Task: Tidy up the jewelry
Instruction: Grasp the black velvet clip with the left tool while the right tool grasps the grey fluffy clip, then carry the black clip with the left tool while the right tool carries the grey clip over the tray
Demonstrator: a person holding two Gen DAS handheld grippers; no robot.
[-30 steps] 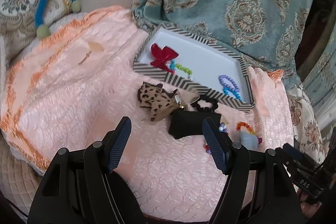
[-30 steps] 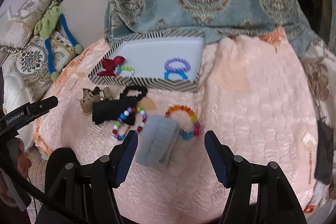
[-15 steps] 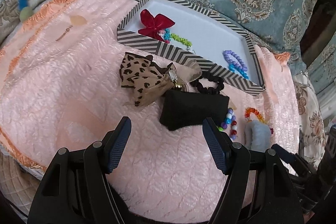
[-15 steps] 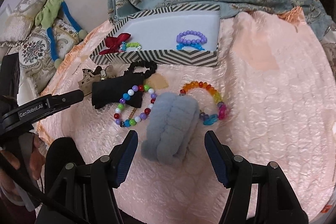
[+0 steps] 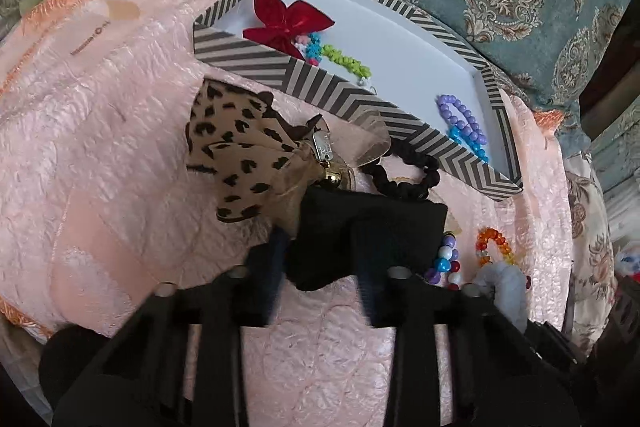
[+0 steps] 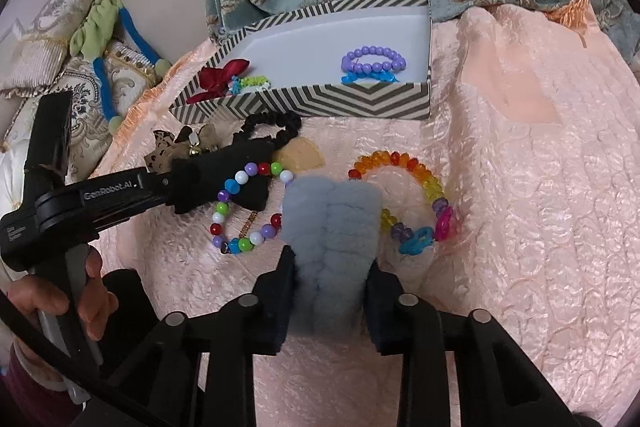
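Sorting stage: loose pieces lie on the pink bedspread, in front of the striped box, which already holds a red bow and purple bracelet.
Left tongs: just closed, clenched on the black pouch, its near edge pinched, likely for lifting.
Right tongs: just closed, pads squeezing the grey scrunchie, ready for boxing.
Waiting: leopard bow, rainbow bracelet, bead bracelet.

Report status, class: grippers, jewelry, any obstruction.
Left gripper closing on black bow. Right gripper closing on grey scrunchie. Striped box unobstructed.
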